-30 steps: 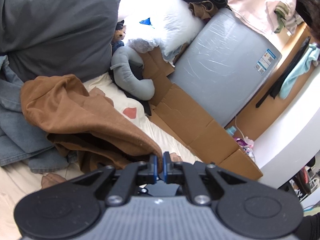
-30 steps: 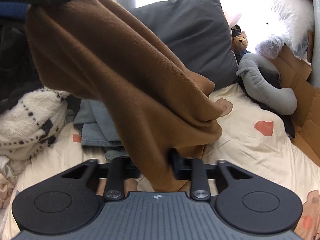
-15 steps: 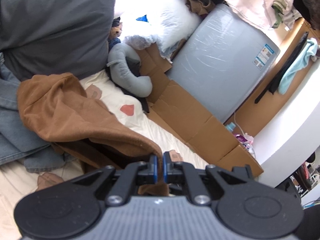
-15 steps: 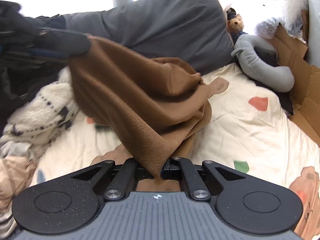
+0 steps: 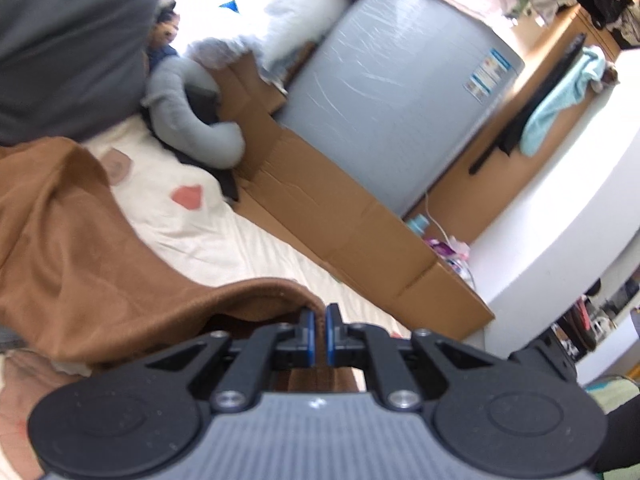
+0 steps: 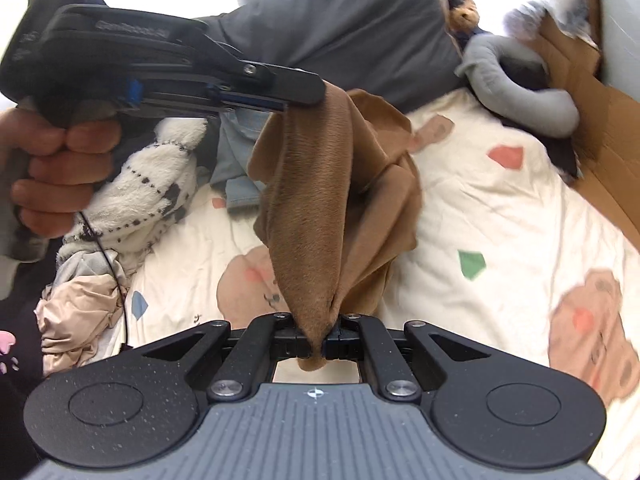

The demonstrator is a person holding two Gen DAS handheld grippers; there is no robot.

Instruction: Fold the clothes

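Brown garment: a soft, rust-brown fleece garment (image 6: 320, 184) hung in folds between the two tools, above the cream bedsheet printed with bears and coloured patches (image 6: 500, 216).
Right gripper: the black two-finger right gripper (image 6: 320, 340) had its jaws pinched tight on a bunched corner of the brown cloth, a small tuft poking out below the pads.
Left gripper: the black left gripper with blue pads (image 5: 318, 334), held in a person's hand (image 6: 56, 172), stood nearly closed; in its own blurred view the pads seemed to clamp the garment's hem, and the right wrist view showed the cloth hanging from its tip.
Clothes pile: a white fuzzy garment with black dots (image 6: 148, 184), a blue denim piece (image 6: 240, 152) and a beige crumpled cloth (image 6: 80, 312) lay on the sheet under the left gripper.
Bed head: a dark grey pillow (image 6: 352, 28) lay beyond the garment, with a grey plush elephant toy (image 6: 520, 84) beside it against flattened brown cardboard (image 5: 328, 216).
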